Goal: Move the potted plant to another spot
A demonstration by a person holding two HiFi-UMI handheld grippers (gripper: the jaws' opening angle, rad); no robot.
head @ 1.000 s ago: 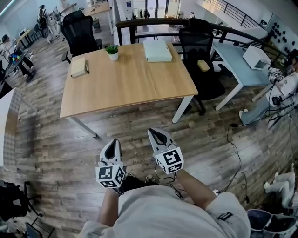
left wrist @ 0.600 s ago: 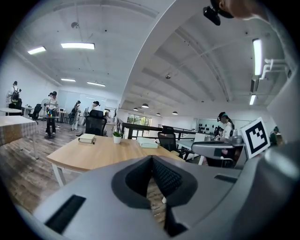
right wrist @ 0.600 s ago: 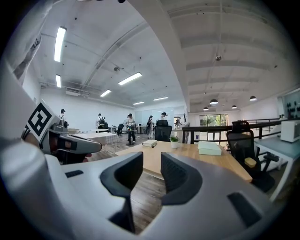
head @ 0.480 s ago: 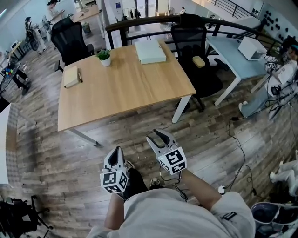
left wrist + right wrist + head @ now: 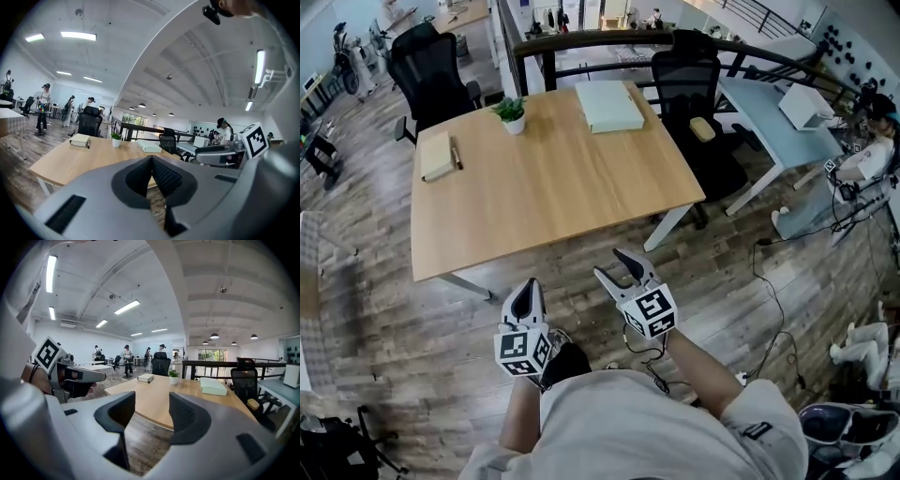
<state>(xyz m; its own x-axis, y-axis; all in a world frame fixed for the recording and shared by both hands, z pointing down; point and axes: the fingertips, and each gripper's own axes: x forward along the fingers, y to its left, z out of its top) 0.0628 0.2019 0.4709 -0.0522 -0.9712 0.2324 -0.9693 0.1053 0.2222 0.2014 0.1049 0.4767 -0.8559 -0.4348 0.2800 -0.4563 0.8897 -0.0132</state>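
Observation:
The potted plant (image 5: 511, 114), a small green plant in a white pot, stands at the far left part of the wooden table (image 5: 553, 192); it also shows in the left gripper view as the plant (image 5: 116, 139) and in the right gripper view as the plant (image 5: 174, 376). Both grippers hover over the floor short of the table's near edge, far from the plant. My left gripper (image 5: 525, 287) is shut with nothing in it, pads meeting (image 5: 152, 158). My right gripper (image 5: 614, 264) is open; its jaws have just been opening, and nothing is between them (image 5: 152, 401).
A pale green box (image 5: 609, 105) lies at the table's far edge and a notebook with a pen (image 5: 437, 156) at its left. Black office chairs (image 5: 427, 70) (image 5: 694, 84) stand behind the table. A light blue desk (image 5: 773, 108) and floor cables (image 5: 773, 291) are to the right.
The person has stepped closer to the table, carrying both grippers forward. The right gripper's jaws went from shut to open. The left gripper stayed shut.

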